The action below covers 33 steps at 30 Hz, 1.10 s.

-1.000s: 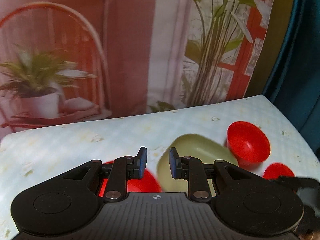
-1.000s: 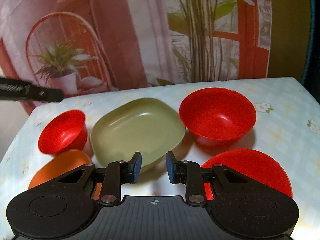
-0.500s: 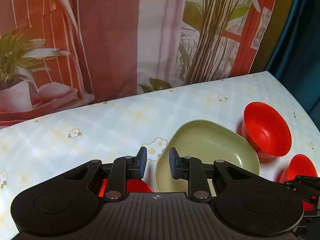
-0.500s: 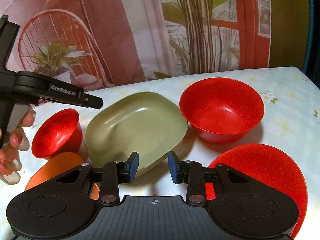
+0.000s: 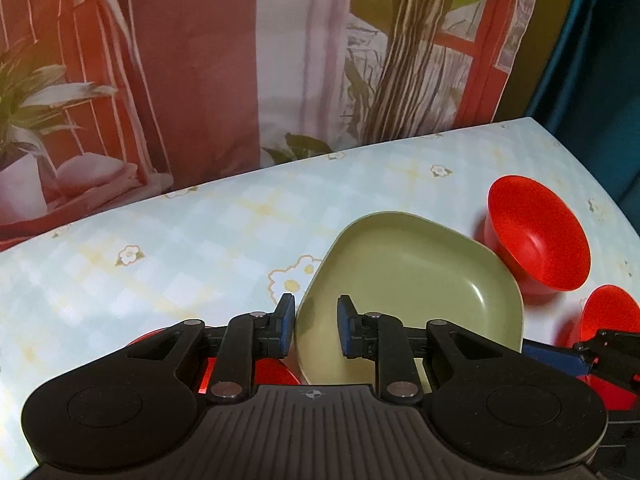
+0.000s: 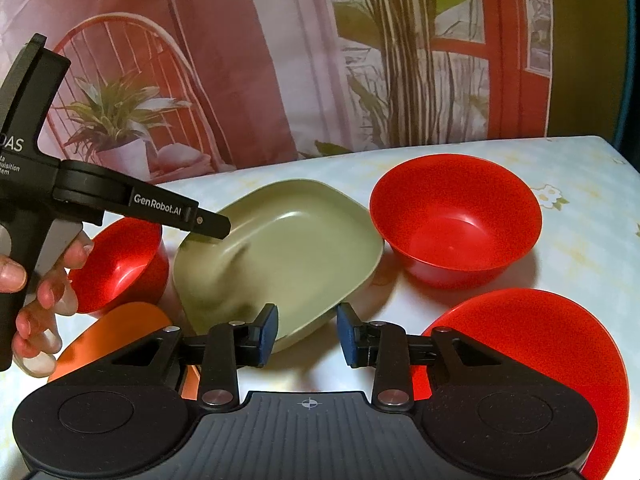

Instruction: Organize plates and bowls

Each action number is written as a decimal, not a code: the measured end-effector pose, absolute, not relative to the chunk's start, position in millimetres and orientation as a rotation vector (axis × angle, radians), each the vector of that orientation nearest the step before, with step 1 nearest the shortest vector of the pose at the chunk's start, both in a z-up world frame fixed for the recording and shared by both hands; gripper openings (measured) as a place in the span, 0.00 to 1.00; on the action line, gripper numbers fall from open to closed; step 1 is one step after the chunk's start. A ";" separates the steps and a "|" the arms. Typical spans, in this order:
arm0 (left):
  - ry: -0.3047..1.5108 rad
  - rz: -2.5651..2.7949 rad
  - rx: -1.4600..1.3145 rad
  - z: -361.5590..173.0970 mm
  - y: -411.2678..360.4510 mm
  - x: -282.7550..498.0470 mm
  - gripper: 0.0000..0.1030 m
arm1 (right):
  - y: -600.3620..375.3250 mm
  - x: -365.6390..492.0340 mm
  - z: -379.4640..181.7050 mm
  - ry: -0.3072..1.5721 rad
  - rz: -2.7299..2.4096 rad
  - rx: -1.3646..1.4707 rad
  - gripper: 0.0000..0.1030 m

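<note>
Evidently lined up on the green plate (image 5: 412, 276) in the left wrist view: left gripper (image 5: 312, 320) parted, jaws straddling the plate's near-left rim, apparently not yet pinching it, though actual contact cannot be told. Reads as a rim grasp being prepared, probably chosen because the raised edge offers the only bite on such a shallow dish. Pitched forward and down over the flowered tablecloth (image 5: 180, 240). Further right, a deep red bowl (image 5: 536, 236) just beside the plate, and a second red dish (image 5: 608, 316) at the frame edge, partly hidden. Below the left finger, a sliver of another small red bowl (image 5: 272, 372).

Next, from the right wrist view: right gripper (image 6: 307, 334) likewise spread and empty, hovering low before the plate's (image 6: 280, 252) near edge with nothing between the jaws, seemingly waiting or ready to steady. Ahead, the left gripper (image 6: 208, 226) reaching in from the left, tip over the plate's far-left rim, gripped at the trigger by the hand (image 6: 36, 292). Around the plate, all upright and unstacked on the cloth: small red bowl (image 6: 120, 264) at left, orange plate (image 6: 116, 332) near left, large red bowl (image 6: 456, 224) at right, red plate (image 6: 540, 344) near right. Sorting judged barely begun.
</note>
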<state>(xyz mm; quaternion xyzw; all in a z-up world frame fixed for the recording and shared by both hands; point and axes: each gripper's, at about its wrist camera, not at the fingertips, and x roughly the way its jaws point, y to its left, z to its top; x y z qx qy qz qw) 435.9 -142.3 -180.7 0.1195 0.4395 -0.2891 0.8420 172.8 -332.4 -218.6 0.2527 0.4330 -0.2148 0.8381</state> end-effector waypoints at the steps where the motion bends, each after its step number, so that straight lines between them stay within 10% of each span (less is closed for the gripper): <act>1: 0.928 -0.611 0.256 -180.2 -142.5 435.7 0.22 | -332.3 172.8 -218.7 0.917 -0.455 0.532 0.30; 33: 0.846 -0.558 0.312 -131.3 -123.2 383.8 0.22 | -319.4 152.7 -186.9 0.816 -0.402 0.582 0.30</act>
